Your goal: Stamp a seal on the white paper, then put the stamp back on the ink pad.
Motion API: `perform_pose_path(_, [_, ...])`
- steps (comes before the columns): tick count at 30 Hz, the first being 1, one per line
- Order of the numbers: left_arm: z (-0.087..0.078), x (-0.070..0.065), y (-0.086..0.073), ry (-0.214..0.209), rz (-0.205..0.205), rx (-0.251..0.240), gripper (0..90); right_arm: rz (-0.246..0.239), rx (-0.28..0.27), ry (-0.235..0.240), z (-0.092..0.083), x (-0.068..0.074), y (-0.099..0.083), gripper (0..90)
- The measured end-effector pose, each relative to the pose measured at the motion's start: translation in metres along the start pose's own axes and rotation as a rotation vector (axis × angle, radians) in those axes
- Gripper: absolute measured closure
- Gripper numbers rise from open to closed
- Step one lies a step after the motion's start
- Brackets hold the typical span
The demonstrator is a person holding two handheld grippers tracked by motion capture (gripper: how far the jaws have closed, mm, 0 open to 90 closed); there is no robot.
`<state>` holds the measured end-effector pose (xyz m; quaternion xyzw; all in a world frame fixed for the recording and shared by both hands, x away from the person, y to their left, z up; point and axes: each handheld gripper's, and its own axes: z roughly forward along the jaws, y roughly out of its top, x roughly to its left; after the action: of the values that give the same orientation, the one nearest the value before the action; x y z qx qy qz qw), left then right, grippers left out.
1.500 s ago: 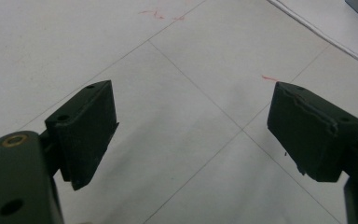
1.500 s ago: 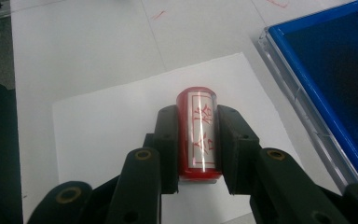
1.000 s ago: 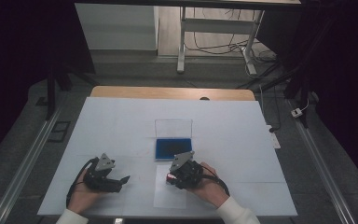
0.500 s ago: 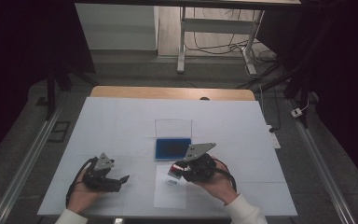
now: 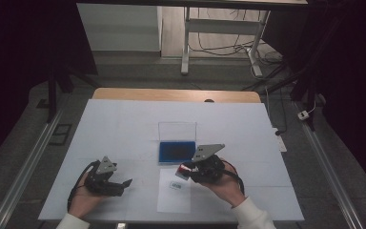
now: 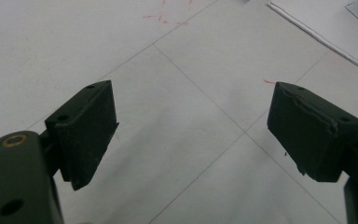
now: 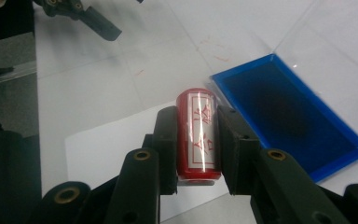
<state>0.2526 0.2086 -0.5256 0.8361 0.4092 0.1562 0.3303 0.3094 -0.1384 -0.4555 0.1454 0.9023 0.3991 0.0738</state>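
Observation:
A red cylindrical stamp (image 7: 198, 133) with a white label of red characters is clamped between the two black jaws of my right gripper (image 7: 196, 119). In the high view this gripper (image 5: 188, 171) hovers just in front of the blue ink pad (image 5: 175, 151), over the far edge of a white sheet of paper (image 5: 174, 198). The stamp (image 5: 185, 170) points left. The ink pad (image 7: 289, 114) lies open to the right of the stamp. My left gripper (image 5: 120, 185) rests low at the front left, open, with bare table between its jaws (image 6: 191, 126).
The pad's clear lid (image 5: 177, 130) stands open behind it. A small printed label (image 5: 175, 185) sits on the paper. The white table cover (image 5: 124, 124) carries faint red marks. A wooden table edge (image 5: 171, 94) runs along the back, with metal rails on both sides.
My right gripper has risen and shifted slightly right with the stamp, and its grey top plate now tilts up into sight. The left gripper has stayed put.

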Motion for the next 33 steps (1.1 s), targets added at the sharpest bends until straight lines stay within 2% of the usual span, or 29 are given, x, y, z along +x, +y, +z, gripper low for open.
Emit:
perform_pose_path(9, [0.000, -0.001, 0.000, 0.002, 0.003, 0.002, 16.0, 0.014, -0.030, -0.053, -0.014, -0.007, 0.004, 69.6])
perform_pose_path(12, [0.000, -0.001, 0.000, 0.005, 0.003, 0.001, 16.0, 0.029, -0.033, -0.085, -0.017, -0.009, 0.005, 69.7])
perform_pose_path(17, [0.000, 0.000, 0.000, 0.004, 0.003, 0.001, 16.0, 0.039, -0.046, -0.100, -0.022, -0.013, 0.007, 69.7])
perform_pose_path(27, [0.000, 0.000, 0.000, 0.004, 0.001, 0.001, 16.0, 0.047, -0.060, -0.113, -0.016, -0.023, 0.011, 69.6])
perform_pose_path(33, [0.000, 0.000, 0.000, 0.002, -0.003, -0.002, 16.0, 0.065, -0.083, -0.114, -0.009, -0.031, 0.020, 69.6])
